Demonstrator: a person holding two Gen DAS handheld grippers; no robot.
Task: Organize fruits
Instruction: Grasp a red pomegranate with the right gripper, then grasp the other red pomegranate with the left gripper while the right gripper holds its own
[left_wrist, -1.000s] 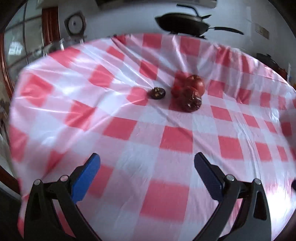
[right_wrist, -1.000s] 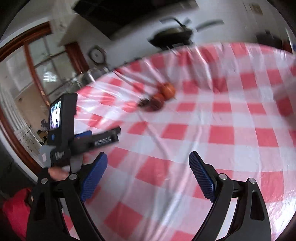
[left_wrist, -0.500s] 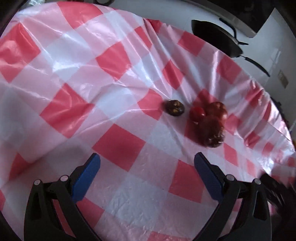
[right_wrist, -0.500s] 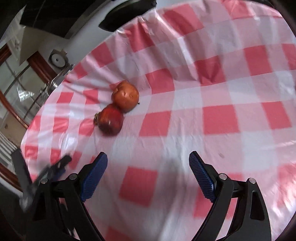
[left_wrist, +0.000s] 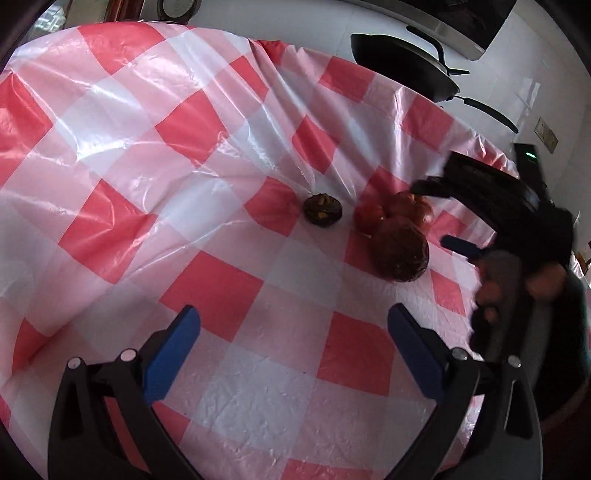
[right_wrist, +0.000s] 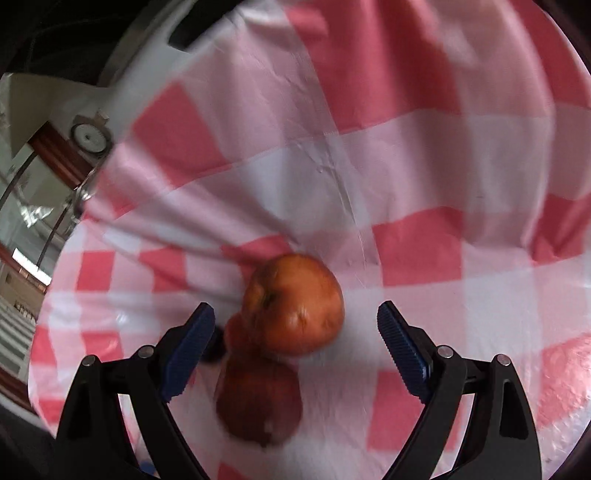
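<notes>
Right gripper (right_wrist: 295, 334) low over the fruit cluster, blue fingers (right_wrist: 402, 349) spread wide, gripping nothing. Orange-red pomegranate (right_wrist: 293, 304) sitting squarely between the tips, no contact visible on either side. Just below it, nearer the camera, a darker red pomegranate (right_wrist: 258, 402), blurred, pressed up against the first. Sliver of a small red fruit (right_wrist: 236, 332) peeking out by the left finger.

Over on the left wrist view: left gripper (left_wrist: 293, 345) hanging well back from the cluster, fingers (left_wrist: 171, 352) wide apart too, empty, only red-and-white checked tablecloth (left_wrist: 221, 288) between them. Ahead on the table, a small dark fruit (left_wrist: 322, 209) standing alone, just left of the group. Small red fruit (left_wrist: 368, 216), the lighter pomegranate (left_wrist: 412, 206) behind, the dark pomegranate (left_wrist: 400, 253) in front, all three bunched and touching. Right gripper (left_wrist: 443, 218) coming in from the right edge over that bunch, a hand (left_wrist: 517, 284) wrapped round its handle. Black pan (left_wrist: 402, 79) beyond the table's far edge.
</notes>
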